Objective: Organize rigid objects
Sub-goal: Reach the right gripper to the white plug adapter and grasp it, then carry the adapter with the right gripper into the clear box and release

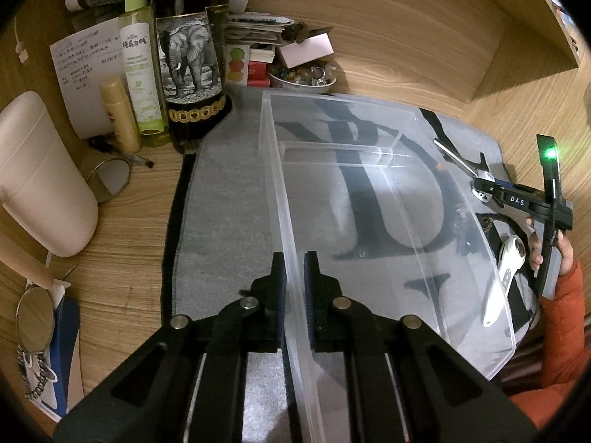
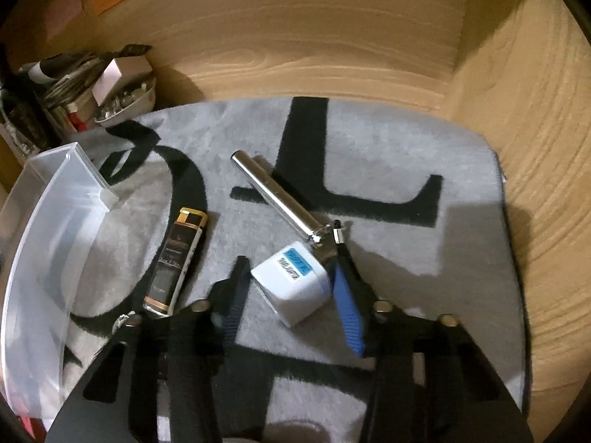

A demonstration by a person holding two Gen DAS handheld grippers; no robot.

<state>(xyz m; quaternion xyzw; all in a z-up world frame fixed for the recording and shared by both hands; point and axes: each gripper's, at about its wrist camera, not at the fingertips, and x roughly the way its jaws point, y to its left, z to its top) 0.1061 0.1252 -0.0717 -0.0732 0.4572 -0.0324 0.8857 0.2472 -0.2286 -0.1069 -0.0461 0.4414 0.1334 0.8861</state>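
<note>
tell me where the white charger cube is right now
In the right wrist view, the white cube lies on the grey mat between the open right gripper fingers, just below the chrome cylinder.

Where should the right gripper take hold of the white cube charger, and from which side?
Grip the white cube charger across its two flat opposite side faces, coming from above and behind. The right gripper already straddles it, open; the cube sits tilted, so probably align first.

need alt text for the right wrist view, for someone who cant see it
The open right gripper straddles a small white cube charger with a blue label, lying on a grey mat with black lettering. A shiny metal cylinder lies just beyond it, a black and gold lighter to the left, and a clear plastic bin at the far left.
</note>
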